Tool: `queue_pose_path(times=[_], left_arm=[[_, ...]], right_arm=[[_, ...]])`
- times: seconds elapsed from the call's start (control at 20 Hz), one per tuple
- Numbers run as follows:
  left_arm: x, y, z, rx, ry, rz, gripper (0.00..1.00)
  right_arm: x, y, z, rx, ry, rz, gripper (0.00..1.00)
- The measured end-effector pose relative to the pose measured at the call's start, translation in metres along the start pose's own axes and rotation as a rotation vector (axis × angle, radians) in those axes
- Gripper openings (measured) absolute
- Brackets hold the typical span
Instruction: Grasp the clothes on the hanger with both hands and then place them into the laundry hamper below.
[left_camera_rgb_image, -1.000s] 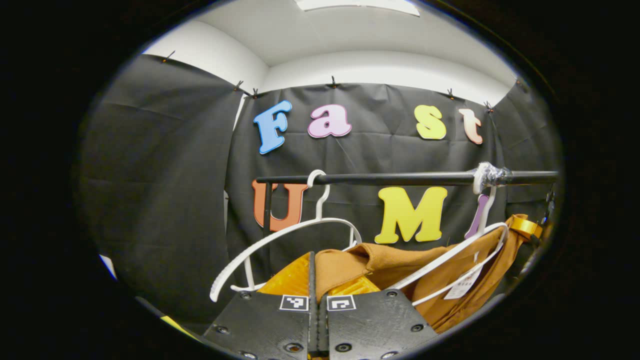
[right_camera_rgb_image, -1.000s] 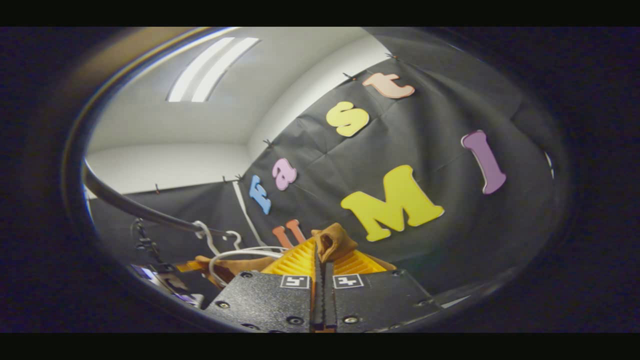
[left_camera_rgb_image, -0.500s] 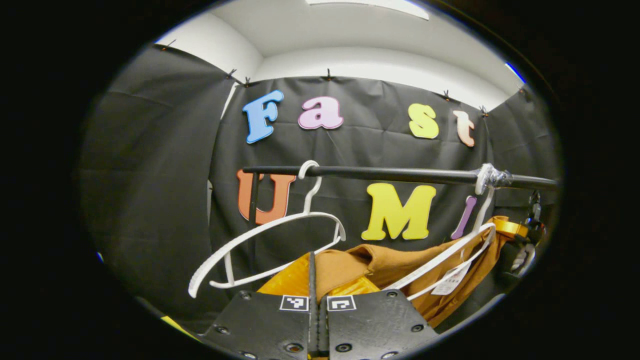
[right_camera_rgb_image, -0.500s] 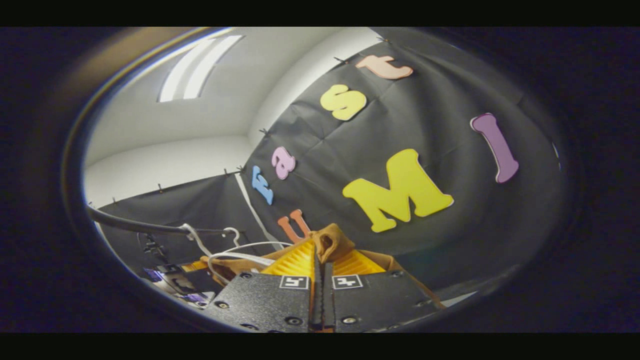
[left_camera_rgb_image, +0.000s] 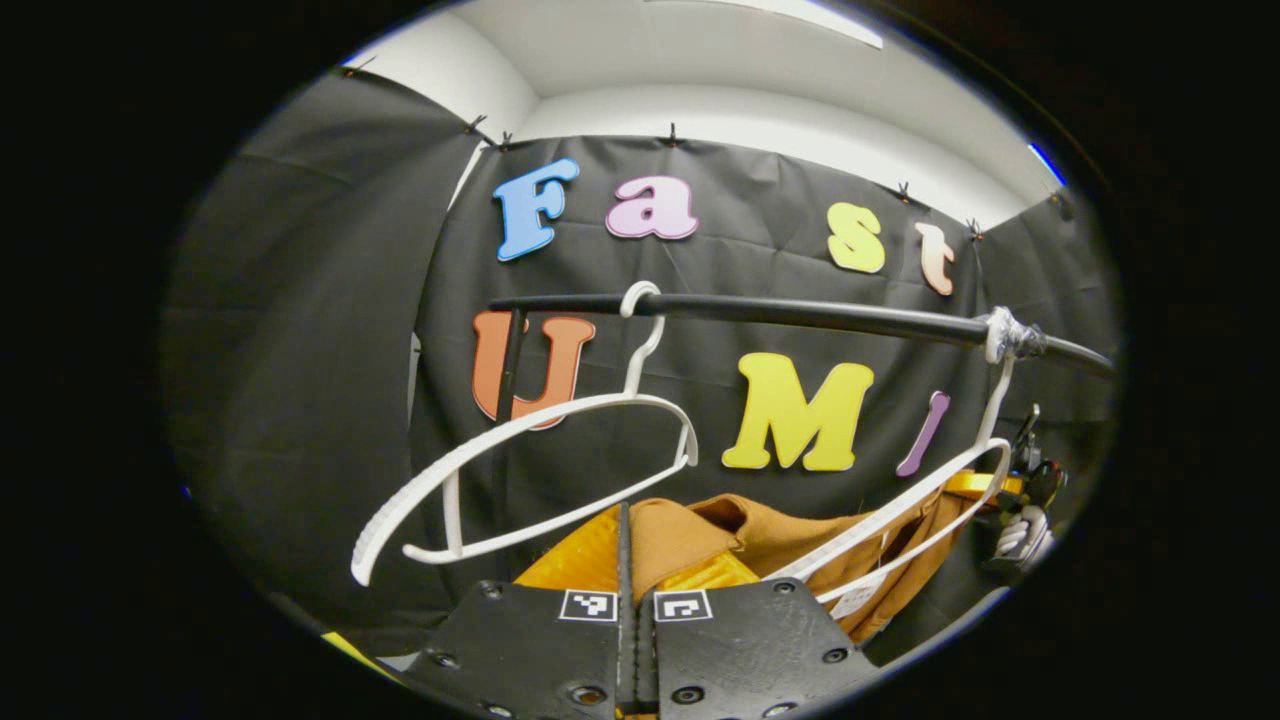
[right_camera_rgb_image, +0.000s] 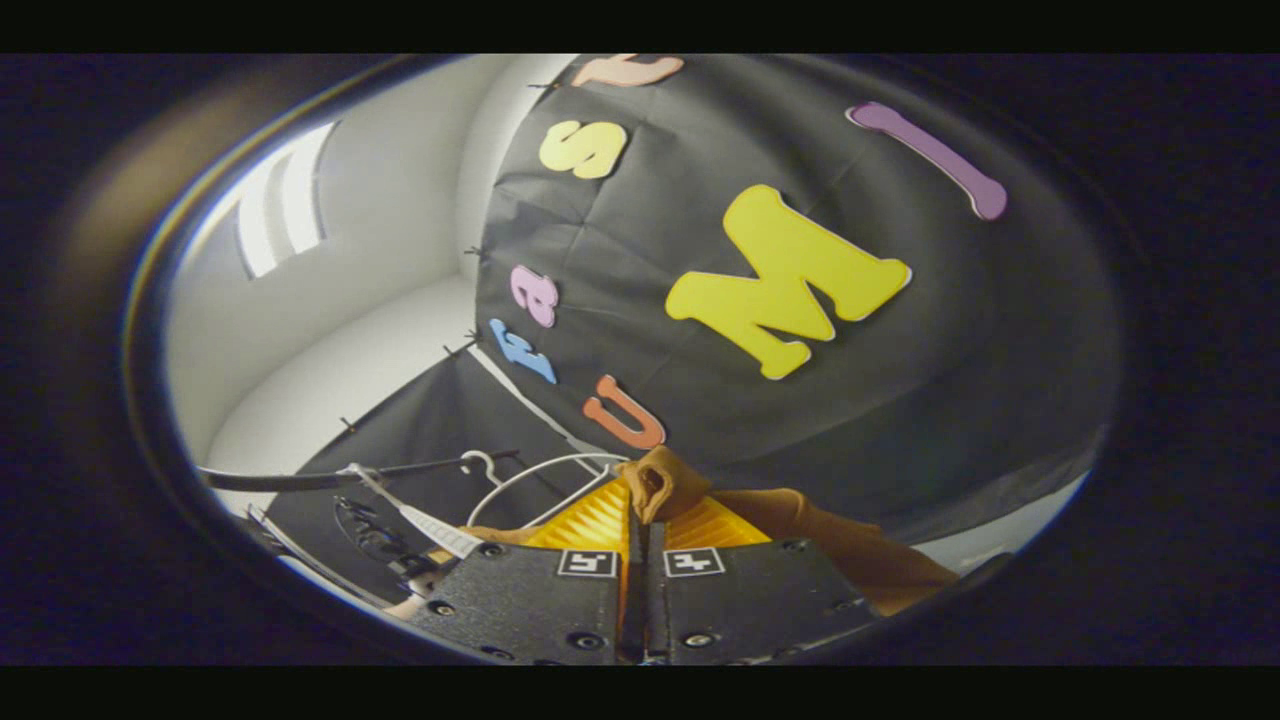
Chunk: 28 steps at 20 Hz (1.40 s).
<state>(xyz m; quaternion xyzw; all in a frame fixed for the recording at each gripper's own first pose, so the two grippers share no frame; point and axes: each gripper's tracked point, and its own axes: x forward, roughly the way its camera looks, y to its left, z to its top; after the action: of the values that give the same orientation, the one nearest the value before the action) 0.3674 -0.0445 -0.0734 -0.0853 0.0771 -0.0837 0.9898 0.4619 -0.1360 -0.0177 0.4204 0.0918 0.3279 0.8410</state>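
In the left gripper view, the left claw (left_camera_rgb_image: 636, 560) is pressed together on a fold of the brown garment (left_camera_rgb_image: 760, 535), cloth bunched right between its fingers. The garment stretches off to the right, draped across the lower arm of a white hanger (left_camera_rgb_image: 900, 510) whose hook is on the black rail (left_camera_rgb_image: 800, 315) under a wad of clear tape (left_camera_rgb_image: 1010, 335). A white tag (left_camera_rgb_image: 855, 598) hangs from the cloth near the claw; its print is too small to read. A second white hanger (left_camera_rgb_image: 520, 470), bare, hangs tilted from the rail farther left. At the right edge the other gripper (left_camera_rgb_image: 1025, 480) shows with a gloved hand (left_camera_rgb_image: 1020, 535) on it.

In the right gripper view, the right claw (right_camera_rgb_image: 640, 520) is also pinching the garment (right_camera_rgb_image: 660, 485): a knot of brown cloth pokes up between the closed fingers, and more of it trails off to the right (right_camera_rgb_image: 850, 550). The rail (right_camera_rgb_image: 330, 478) and bare hanger (right_camera_rgb_image: 540, 475) sit low at left, the view being rolled well over.

Each claw carries two small black-and-white square markers (left_camera_rgb_image: 587, 604) (right_camera_rgb_image: 587, 563) on its body; they bear no readable writing.
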Motion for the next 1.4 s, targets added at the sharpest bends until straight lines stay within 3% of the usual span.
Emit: queue_pose_path(times=[0.2,0.45,0.65,0.7,1.0,1.4], left_arm=[[-0.002,0.019,-0.021,-0.042,0.033,0.017,0.04],[-0.028,0.049,-0.072,-0.079,0.125,0.117,0.04],[-0.055,0.051,-0.111,-0.016,0.201,0.152,0.04],[-0.061,0.047,-0.118,-0.011,0.214,0.148,0.00],[-0.090,-0.005,-0.107,-0.008,0.195,0.037,0.00],[-0.133,-0.104,-0.093,0.012,0.168,-0.214,0.04]], right_arm=[[0.007,-0.023,-0.037,0.027,0.061,-0.022,0.04],[0.006,-0.047,-0.092,0.091,0.108,-0.080,0.04],[-0.011,-0.055,-0.151,0.025,0.193,-0.157,0.03],[-0.016,-0.048,-0.162,0.012,0.207,-0.161,0.04],[-0.028,0.038,-0.208,-0.084,0.224,-0.067,0.04],[-0.045,0.166,-0.276,-0.184,0.251,0.051,0.04]])
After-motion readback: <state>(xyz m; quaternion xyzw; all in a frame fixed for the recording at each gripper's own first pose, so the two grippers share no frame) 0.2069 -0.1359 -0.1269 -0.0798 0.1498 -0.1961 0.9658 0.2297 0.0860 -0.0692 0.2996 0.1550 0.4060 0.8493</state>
